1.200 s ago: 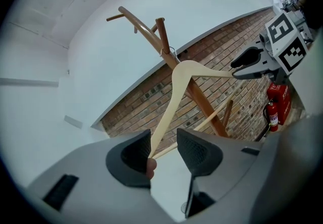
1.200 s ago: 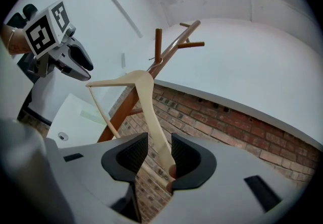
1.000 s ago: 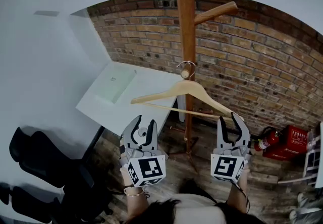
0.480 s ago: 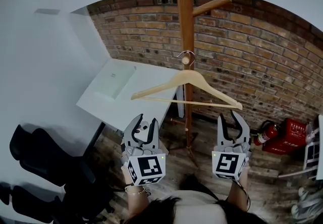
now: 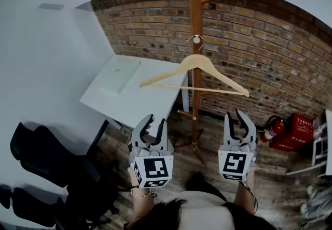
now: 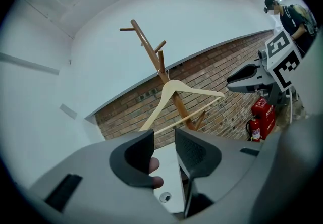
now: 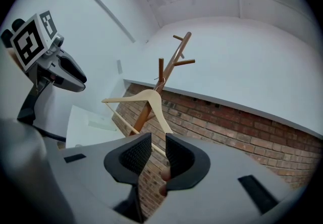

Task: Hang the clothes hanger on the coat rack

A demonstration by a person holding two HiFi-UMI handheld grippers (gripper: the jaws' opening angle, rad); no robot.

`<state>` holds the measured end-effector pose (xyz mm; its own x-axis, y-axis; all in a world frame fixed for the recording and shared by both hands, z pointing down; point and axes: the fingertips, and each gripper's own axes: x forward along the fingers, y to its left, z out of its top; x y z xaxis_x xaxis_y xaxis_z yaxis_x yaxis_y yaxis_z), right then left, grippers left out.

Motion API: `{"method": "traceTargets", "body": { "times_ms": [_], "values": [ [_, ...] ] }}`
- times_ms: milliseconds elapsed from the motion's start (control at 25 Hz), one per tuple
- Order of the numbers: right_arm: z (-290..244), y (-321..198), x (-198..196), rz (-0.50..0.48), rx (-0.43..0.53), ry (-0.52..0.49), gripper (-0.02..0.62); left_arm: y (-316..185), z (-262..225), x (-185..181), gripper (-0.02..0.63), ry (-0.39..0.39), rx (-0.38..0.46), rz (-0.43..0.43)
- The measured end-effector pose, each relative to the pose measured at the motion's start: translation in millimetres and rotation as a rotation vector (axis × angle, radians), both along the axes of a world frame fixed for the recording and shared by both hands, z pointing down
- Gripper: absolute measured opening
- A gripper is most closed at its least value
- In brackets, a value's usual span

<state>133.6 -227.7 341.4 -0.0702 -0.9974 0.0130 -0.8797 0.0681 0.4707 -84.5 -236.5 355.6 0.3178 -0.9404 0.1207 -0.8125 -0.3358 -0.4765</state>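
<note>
The pale wooden clothes hanger [image 5: 194, 66] hangs by its metal hook on a low peg of the brown coat rack [image 5: 194, 11], free of both grippers. My left gripper [image 5: 153, 120] is below and nearer than the hanger's left arm. Its jaws are closing with nothing between them. My right gripper [image 5: 234, 115] is below the hanger's right end, also closing on nothing. The left gripper view shows the hanger [image 6: 174, 89] well beyond the left gripper [image 6: 164, 140]. In the right gripper view the hanger [image 7: 146, 98] hangs beyond the right gripper [image 7: 158, 142].
A white table [image 5: 129, 94] stands left of the rack against a brick wall [image 5: 270, 53]. A fire extinguisher [image 5: 273, 129] and a red box [image 5: 298, 133] sit on the floor at the right. A black chair [image 5: 46, 161] is at lower left. A person [image 6: 295, 13] stands far off.
Both grippers have drawn back from the hanger toward me, and their jaws have narrowed. The hanger now hangs alone on the peg.
</note>
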Motion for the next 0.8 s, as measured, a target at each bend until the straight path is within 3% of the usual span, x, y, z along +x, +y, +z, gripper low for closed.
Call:
{"method": "traceTargets", "body": {
  "times_ms": [360, 800],
  "values": [
    [1, 45, -16, 0.006, 0.003, -0.027, 0.084, 44, -1, -11, 0.126, 0.049, 0.005, 0.015],
    [1, 112, -41, -0.009, 0.006, -0.084, 0.066, 109, -5, -9, 0.103, 0.109, -0.015, 0.102]
  ]
}}
